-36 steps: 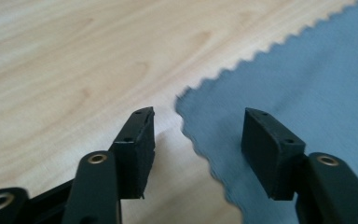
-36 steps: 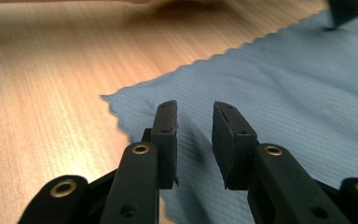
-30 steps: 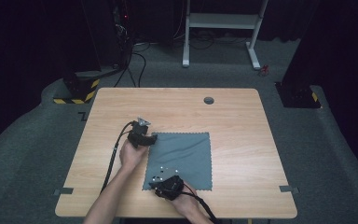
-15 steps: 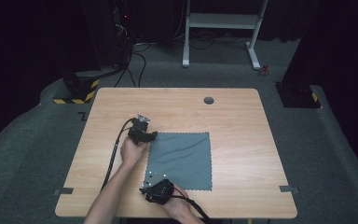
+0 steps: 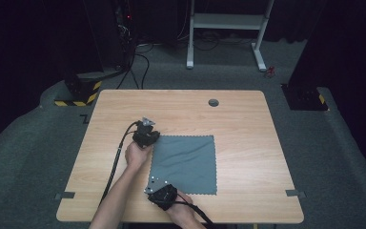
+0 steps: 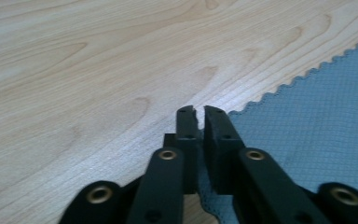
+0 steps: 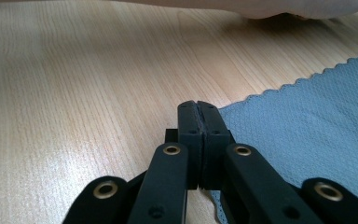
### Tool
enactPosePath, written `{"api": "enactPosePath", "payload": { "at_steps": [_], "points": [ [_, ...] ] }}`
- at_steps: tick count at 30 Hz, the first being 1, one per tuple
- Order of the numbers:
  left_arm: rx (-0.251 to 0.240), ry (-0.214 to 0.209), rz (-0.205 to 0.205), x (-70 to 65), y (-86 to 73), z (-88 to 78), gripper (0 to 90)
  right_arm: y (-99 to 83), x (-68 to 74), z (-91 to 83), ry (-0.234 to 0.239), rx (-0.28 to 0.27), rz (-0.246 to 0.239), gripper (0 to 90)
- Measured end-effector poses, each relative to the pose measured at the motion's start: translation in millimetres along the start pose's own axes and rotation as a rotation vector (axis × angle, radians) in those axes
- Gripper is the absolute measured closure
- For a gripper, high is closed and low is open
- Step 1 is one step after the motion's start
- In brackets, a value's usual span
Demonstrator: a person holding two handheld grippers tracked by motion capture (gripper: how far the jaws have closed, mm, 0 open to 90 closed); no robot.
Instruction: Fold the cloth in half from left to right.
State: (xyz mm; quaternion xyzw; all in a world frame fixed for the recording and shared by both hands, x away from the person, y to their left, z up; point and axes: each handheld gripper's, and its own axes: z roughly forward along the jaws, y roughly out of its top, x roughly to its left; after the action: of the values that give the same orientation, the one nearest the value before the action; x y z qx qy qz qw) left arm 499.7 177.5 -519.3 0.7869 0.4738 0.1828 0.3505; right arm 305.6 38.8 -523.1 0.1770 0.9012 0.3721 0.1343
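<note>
Now, item 1, nearest: R gripper (image 5: 158, 191) at near-left corner of the grey cloth (image 5: 185, 163). Its jaws have just been closing and, in the right gripper view (image 7: 198, 111), are pressing together on the cloth's scalloped corner, fabric passing between the pads. Versus half a sec ago it's sitting a bit further in along the near edge; a full sec ago it was over the cloth itself, nearer its middle.

Item 2, further out: L gripper (image 5: 146, 135) at the far-left corner of the cloth, L hand (image 5: 137, 155) behind it. Jaws have just been closing too; in the left gripper view (image 6: 199, 112) they're standing nearly together w/ a thin slit at the tips, cloth edge running in between lower down, so pinching that corner. Position is matching earlier frames.

Item 3: cloth is lying flat on the wooden table (image 5: 248, 124), left of centre, toward the person's side.

Reading: both left corners are now gripped; prob. lift or fold step is coming next, w/ the cloth not yet raised.

Item 4, far: small dark round grommet (image 5: 213, 102) near the far table edge, well apart from the cloth.
</note>
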Motion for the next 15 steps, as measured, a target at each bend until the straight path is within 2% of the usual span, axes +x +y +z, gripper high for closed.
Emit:
{"api": "enactPosePath", "payload": {
  "at_steps": [2, 5, 7, 15],
  "points": [
    [0.002, 0.000, 0.000, 0.1, 0.3, 0.0, 88.5, -0.9, -0.7, -0.3, 0.003, -0.003, 0.012, 89.9],
    [0.006, -0.025, -0.037, 3.5, 1.2, 0.3, 89.5, -2.2, -1.0, -0.1, 0.008, -0.020, 0.023, 90.0],
    [0.019, -0.034, -0.047, 5.5, 3.1, 0.4, 89.8, -2.4, -0.7, -1.2, 0.008, -0.021, 0.025, 90.0],
    [-0.015, -0.074, -0.083, 10.9, 7.4, -6.3, 90.0, -1.9, -2.4, -12.6, 0.000, -0.060, 0.029, 90.0]
  ]
}}
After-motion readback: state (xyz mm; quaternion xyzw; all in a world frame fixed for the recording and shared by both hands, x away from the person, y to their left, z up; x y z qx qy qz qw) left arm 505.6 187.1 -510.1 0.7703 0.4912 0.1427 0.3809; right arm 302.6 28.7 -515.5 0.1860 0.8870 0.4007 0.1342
